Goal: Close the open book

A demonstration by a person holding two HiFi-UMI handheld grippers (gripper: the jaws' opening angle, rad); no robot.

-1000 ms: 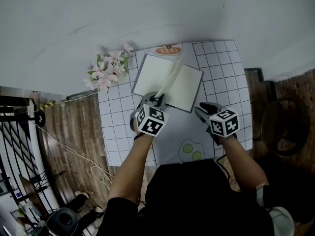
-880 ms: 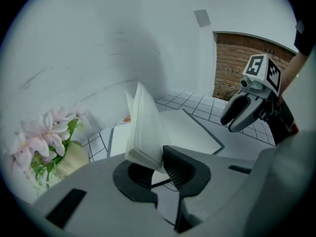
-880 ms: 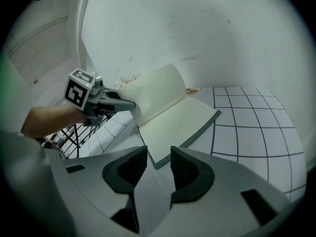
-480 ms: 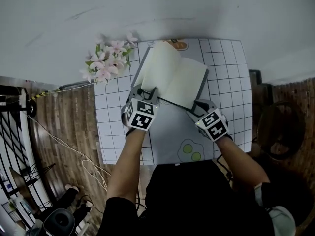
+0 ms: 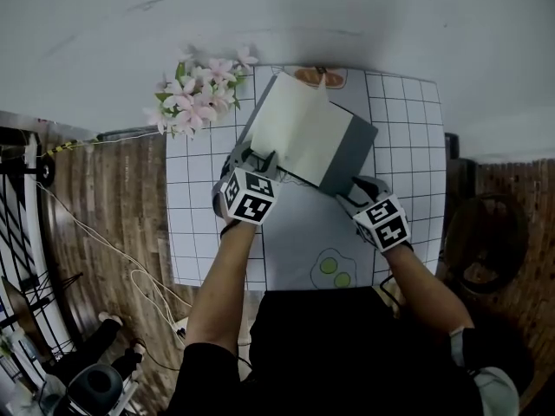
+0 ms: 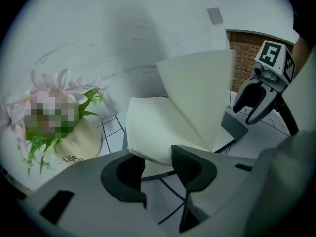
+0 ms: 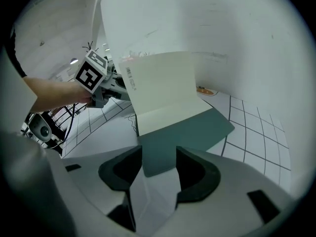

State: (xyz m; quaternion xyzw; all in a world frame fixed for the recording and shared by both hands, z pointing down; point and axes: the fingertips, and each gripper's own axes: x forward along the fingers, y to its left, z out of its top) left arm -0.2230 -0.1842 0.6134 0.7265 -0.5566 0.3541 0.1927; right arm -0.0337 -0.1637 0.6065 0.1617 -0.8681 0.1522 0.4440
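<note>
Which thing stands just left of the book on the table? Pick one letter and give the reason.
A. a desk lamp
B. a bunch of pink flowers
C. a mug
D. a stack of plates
B: a bunch of pink flowers stands at the far left corner of the table, right beside the left edge of the book.

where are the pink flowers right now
In the head view the pink flowers sit at the far left corner of the table, against the wall, just left of the half-open book.
</note>
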